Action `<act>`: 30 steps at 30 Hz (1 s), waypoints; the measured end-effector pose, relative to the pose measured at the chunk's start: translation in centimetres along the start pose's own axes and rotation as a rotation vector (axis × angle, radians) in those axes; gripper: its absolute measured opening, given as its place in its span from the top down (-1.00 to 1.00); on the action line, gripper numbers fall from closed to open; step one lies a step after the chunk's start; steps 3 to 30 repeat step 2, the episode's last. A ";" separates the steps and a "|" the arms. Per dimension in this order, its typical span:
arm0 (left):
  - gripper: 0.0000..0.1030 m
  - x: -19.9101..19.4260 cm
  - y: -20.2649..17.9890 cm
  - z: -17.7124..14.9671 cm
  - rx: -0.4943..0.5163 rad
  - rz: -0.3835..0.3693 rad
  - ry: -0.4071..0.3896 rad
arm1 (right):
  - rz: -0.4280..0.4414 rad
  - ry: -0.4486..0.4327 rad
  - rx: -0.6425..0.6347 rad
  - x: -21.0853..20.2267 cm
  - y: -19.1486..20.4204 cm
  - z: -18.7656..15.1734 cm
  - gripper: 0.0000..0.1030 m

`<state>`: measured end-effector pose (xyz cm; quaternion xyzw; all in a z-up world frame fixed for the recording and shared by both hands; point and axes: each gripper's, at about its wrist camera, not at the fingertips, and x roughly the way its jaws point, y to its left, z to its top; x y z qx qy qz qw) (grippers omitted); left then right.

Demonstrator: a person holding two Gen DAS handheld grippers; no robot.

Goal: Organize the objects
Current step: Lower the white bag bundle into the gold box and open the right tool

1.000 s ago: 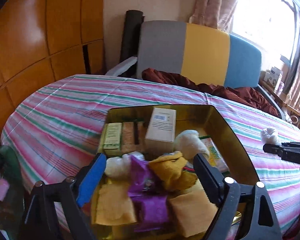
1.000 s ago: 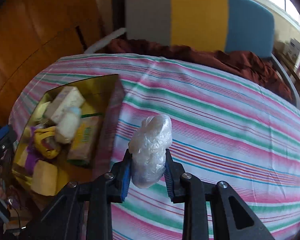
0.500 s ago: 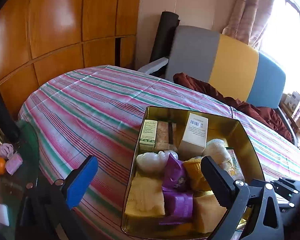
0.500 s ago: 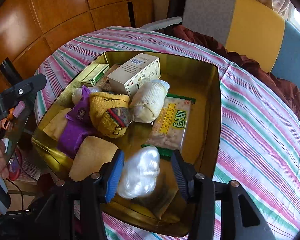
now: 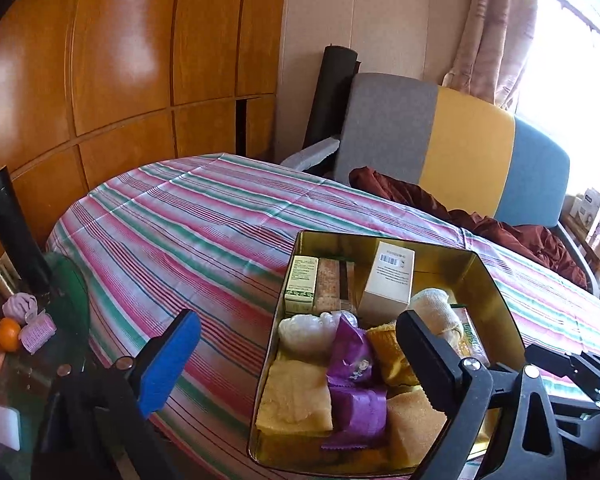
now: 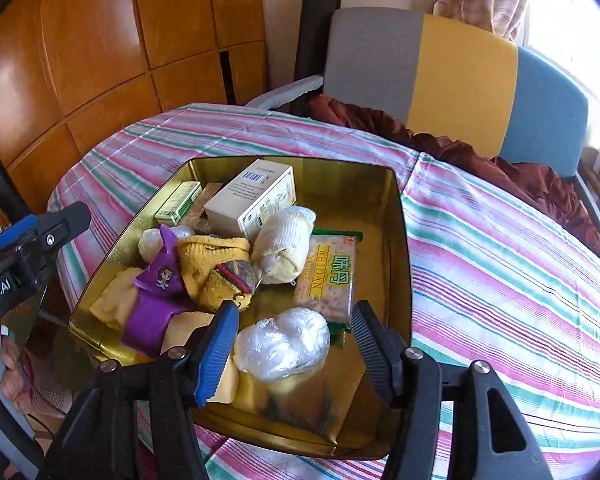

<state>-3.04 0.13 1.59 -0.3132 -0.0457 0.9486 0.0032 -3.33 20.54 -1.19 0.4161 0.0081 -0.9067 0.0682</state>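
Observation:
A gold tin point(image 6: 400, 240) on the striped table holds a white box point(image 6: 252, 200), a yellow sock point(image 6: 216, 264), a cream sock roll point(image 6: 284, 244), a cracker packet point(image 6: 332, 280) and a purple packet point(image 6: 160, 280). A plastic-wrapped white bundle point(image 6: 282, 344) lies in the tin's near end. My right gripper point(image 6: 294, 340) straddles it, jaws opening, pads clear of the wrap. My left gripper point(image 5: 300, 360) hovers wide over the tin's point(image 5: 496, 292) near left side, jaws closing slightly and gripping nothing. Yellow sponges point(image 5: 296, 396) and a green box point(image 5: 300, 284) lie below it.
A grey, yellow and blue chair point(image 6: 460, 60) with a dark red cloth point(image 6: 480, 152) stands behind the table. Left of the table a glass side table point(image 5: 28, 372) carries an orange, purple rollers and a black cylinder point(image 5: 12, 232). Wooden wall panels stand behind.
The right gripper carried the wrapped bundle from over the tablecloth into the tin and opened off it. The left gripper drew back to the left, away from the tin's middle.

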 end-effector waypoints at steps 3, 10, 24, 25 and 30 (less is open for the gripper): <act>-0.94 -0.1 -0.2 -0.1 0.013 0.003 0.007 | -0.013 -0.019 0.015 -0.3 0.0 0.1 -0.16; -0.94 -0.1 -0.2 -0.1 0.013 0.003 0.007 | -0.013 -0.019 0.015 -0.3 0.0 0.1 -0.16; -0.94 -0.1 -0.2 -0.1 0.013 0.003 0.007 | -0.013 -0.019 0.015 -0.3 0.0 0.1 -0.16; -0.94 -0.1 -0.2 -0.1 0.013 0.003 0.007 | -0.013 -0.019 0.015 -0.3 0.0 0.1 -0.16; -0.94 -0.1 -0.2 -0.1 0.013 0.003 0.007 | -0.013 -0.019 0.015 -0.3 0.0 0.1 -0.16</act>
